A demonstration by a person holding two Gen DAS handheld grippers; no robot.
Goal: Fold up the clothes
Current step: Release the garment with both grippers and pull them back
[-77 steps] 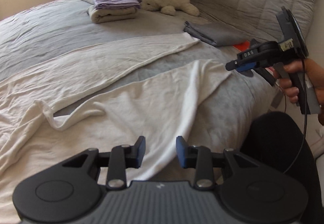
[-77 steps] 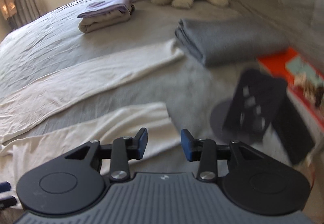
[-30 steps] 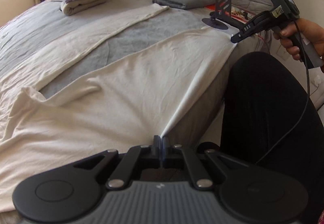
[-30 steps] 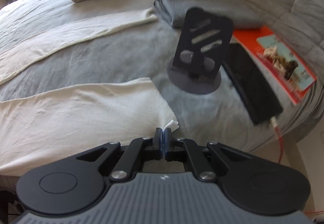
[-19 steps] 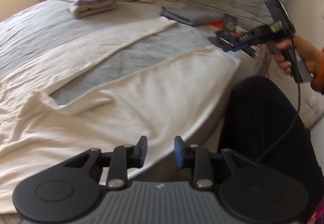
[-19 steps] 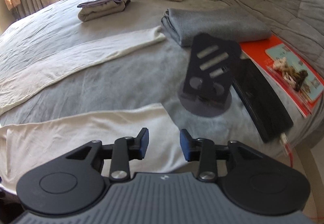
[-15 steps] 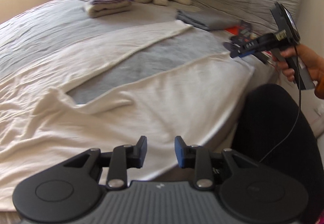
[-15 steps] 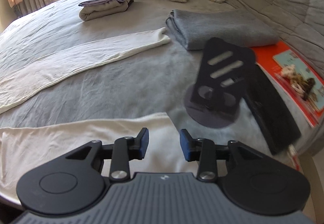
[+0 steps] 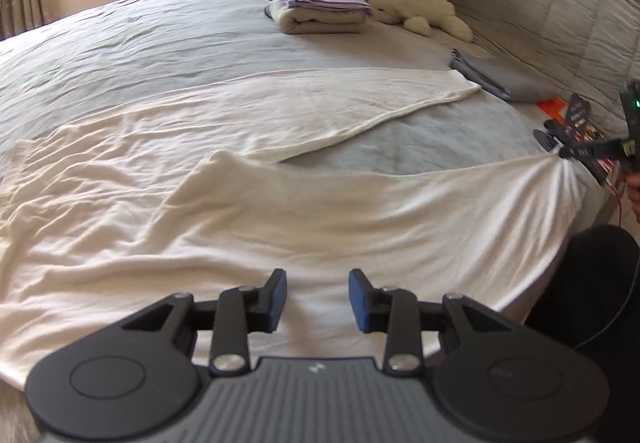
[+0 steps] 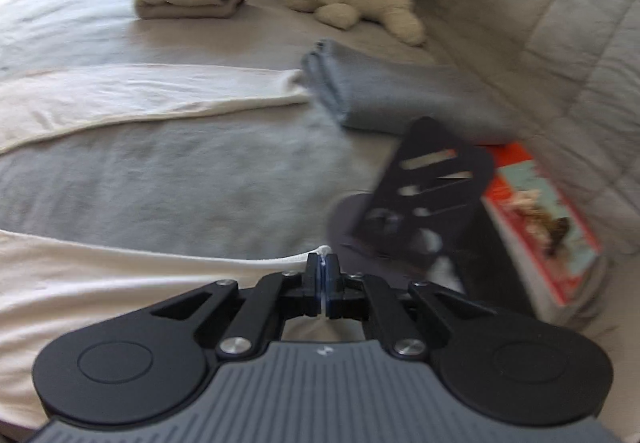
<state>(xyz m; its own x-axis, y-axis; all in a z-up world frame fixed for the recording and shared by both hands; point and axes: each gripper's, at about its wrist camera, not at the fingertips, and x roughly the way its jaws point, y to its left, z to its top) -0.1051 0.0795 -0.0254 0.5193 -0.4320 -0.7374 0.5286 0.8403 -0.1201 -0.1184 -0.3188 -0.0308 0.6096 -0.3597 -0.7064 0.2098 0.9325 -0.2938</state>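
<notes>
I can read no word or number in these views. My two tools each carry only a small pale mark, not a letter, on the grey ribbed body. The book (image 10: pixel 548 219) cover on the bed is too blurred to read.

Cream garment (image 9: pixel 304 219) (perhaps off-white) on grey bedspread (image 9: pixel 160 47).

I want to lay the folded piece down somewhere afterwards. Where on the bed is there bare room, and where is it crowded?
Bare sheet lies between the cream garment's two long panels, and widely beyond its far panel toward the window. Crowded: by the headboard, the grey folded cloth, phone stand and book; further back, the towel stack and plush toy.
</notes>
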